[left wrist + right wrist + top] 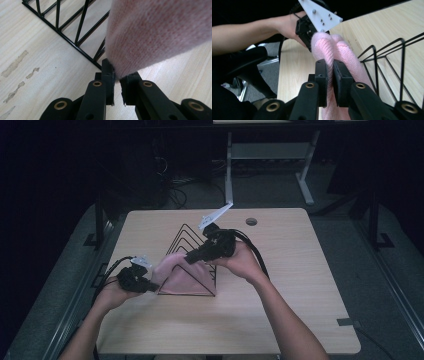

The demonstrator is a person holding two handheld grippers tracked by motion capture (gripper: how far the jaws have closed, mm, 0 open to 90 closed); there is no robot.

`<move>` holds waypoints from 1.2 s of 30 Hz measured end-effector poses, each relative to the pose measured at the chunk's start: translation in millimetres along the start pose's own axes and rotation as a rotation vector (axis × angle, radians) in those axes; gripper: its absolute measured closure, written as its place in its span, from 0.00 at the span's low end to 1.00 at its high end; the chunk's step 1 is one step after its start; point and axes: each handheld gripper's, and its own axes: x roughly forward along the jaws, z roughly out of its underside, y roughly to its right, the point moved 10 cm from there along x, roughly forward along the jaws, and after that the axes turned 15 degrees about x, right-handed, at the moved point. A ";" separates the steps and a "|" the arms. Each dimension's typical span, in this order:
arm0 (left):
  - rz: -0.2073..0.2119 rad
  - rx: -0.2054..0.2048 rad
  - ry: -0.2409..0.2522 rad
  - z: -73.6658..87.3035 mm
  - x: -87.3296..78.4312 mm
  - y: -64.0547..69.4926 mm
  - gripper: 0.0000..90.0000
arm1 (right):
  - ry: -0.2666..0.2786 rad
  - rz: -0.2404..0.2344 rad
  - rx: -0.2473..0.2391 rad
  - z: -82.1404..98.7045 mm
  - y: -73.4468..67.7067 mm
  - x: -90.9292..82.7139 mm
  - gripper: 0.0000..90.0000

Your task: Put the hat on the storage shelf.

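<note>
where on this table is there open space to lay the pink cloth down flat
The table is bare to the right of the black wire rack, out to its right edge, and along the near edge in front of the rack. The far left corner behind the left gripper is also free. It is crowded mid-left, where both grippers pinch the pink cloth at the rack; right gripper.

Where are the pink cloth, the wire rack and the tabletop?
pink cloth [160, 32], left gripper view, knitted middle.
wire rack [186, 236], high view, upper triangular wires.
tabletop [300, 290], high view, bare wood at right.
</note>
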 end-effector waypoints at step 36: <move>-0.013 -0.019 0.034 -0.2 -15.1 -0.8 0.74 | 0.060 0.027 0.101 17.6 17.4 -30.1 0.59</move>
